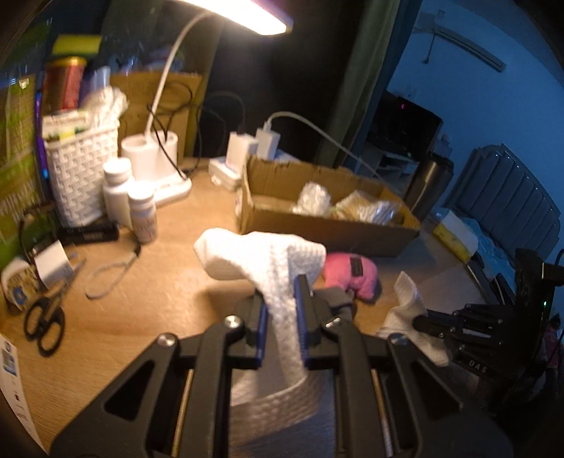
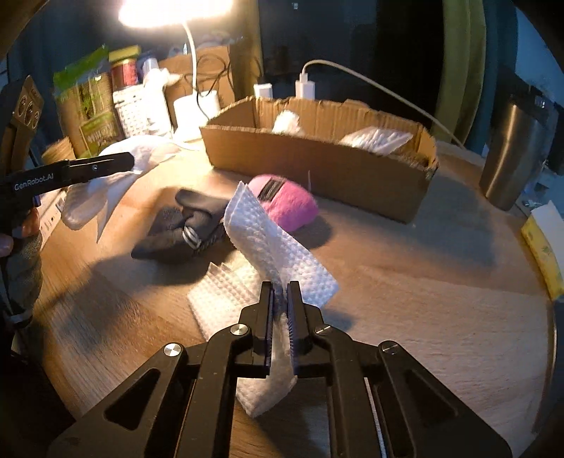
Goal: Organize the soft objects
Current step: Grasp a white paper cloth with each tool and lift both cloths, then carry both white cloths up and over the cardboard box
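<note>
The left hand-held gripper [image 1: 282, 303] is clamped on a white waffle-textured cloth [image 1: 268, 260], which is pinched between its two blue-padded fingers [image 1: 302, 306]. The cloth rises out of the grip and folds over beyond the fingertips, lifted clear of the wooden table [image 1: 141, 292], while its lower end hangs down between the gripper's arms. In the right wrist view the same gripper comes in from the left edge, its dark fingers closed on the cloth's bunched edge and the rest drooping below them.

The right hand-held gripper [image 2: 281, 296] is pressed together on a white paper towel [image 2: 271, 243]. One part of the sheet stands up and leans away past the fingertips; another part hangs below the fingers toward the camera. A second white sheet [image 2: 222, 299] lies flat on the table just left of that gripper.

Just beyond the right gripper's paper towel lie a dark sock-like bundle [image 2: 183, 225] and a pink plush item [image 2: 289, 204], side by side on the table. Behind them stands an open cardboard box [image 2: 317, 165] with white soft pieces inside. A desk lamp [image 1: 243, 14] shines over the far side of the table, and black scissors [image 1: 44, 317] lie at the left in the left wrist view.
</note>
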Tool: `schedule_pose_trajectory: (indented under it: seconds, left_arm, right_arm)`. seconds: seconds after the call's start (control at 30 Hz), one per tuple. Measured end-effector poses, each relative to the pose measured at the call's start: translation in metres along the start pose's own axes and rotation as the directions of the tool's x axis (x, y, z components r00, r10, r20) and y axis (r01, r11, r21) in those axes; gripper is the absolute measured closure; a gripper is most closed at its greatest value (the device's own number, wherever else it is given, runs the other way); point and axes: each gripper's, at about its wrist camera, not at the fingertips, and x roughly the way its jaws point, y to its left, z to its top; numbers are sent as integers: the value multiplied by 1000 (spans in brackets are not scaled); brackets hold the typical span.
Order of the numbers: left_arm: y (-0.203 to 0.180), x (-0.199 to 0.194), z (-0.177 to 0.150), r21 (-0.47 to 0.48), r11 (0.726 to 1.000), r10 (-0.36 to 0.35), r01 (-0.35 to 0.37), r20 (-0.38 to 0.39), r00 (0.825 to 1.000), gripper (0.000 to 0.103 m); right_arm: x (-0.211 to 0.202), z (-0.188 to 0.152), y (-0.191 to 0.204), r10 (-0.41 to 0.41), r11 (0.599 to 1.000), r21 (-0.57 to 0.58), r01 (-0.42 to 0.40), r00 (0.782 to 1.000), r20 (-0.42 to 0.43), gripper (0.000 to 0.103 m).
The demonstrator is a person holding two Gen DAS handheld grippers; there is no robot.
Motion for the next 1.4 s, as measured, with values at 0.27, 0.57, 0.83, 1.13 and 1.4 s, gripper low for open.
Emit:
schedule_pose_trajectory:
  seconds: [0.27,0.57,0.83,1.13,1.4]
  left_arm:
    - [-8,-15,18,48,998,30,-34,78,997,89]
    - [-19,-21,28,85,995,38,-49,124,992,89]
    - [-35,-25,48,136,990,23,-48,179,984,89]
    - [-49,-24,70,177,982,20,-61,228,974,89]
    - [-56,-15,89,203,977,10,-63,250,968,89]
  right_arm:
    - [-18,16,-12,-5,1000,21,4,997,72,94]
    - [-34,36,-23,-4,1000,25,1,989,145,94]
    - [-57,65,-32,-7,1000,10,5,969,246,94]
    - [-73,93,-41,-27,1000,-4,30,943,331,94]
    - [-78,109,-44,-37,999,-10,44,927,374,94]
